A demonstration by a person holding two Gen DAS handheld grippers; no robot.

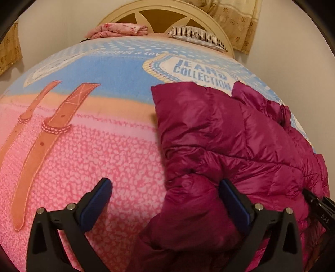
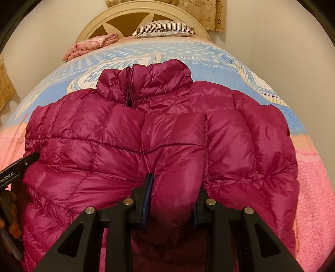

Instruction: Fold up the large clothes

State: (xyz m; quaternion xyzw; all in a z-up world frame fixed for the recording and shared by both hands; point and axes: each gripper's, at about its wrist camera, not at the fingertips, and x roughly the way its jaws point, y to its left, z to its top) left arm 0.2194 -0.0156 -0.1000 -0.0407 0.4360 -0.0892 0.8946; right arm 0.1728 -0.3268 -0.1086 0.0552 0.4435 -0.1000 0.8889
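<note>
Ahead of the left gripper (image 1: pixel 165 192), seen from its own wrist camera, a pink, orange and blue printed blanket (image 1: pixel 83 146) is spread over the bed. The jaws are held wide apart, and nothing is pressed between the blue pads (image 1: pixel 98 200) – only blanket and the edge of the magenta puffer jacket (image 1: pixel 230 142) lie below the gap. The jacket is laid out to the right of this gripper, with one puffy lobe reaching down beside the right-hand finger. At the far right edge a black part of the other gripper is glimpsed. Beyond the blanket a cream headboard (image 1: pixel 159 12), a folded pink floral cloth (image 1: pixel 119 30) and a striped pillow (image 1: pixel 196 35) are seen.

From the right wrist camera, the jacket (image 2: pixel 104 134) is seen lying front side up across the blanket (image 2: pixel 314 188), its collar (image 2: pixel 146 81) pointed away toward the headboard (image 2: pixel 142 14). The right gripper (image 2: pixel 173 200) is closed partway on a thick fold of the jacket – what looks like a sleeve – and the padded fabric is squeezed between the two fingers and bulges ahead of them. Far off to the left of this gripper, the left gripper's black body (image 2: pixel 16 169) is seen at the jacket's edge, with the fingers of a hand (image 2: pixel 14 228) wrapped around its handle. The striped pillow (image 2: pixel 165 28) and the floral cloth (image 2: pixel 92 45) are seen at the head of the bed.
</note>
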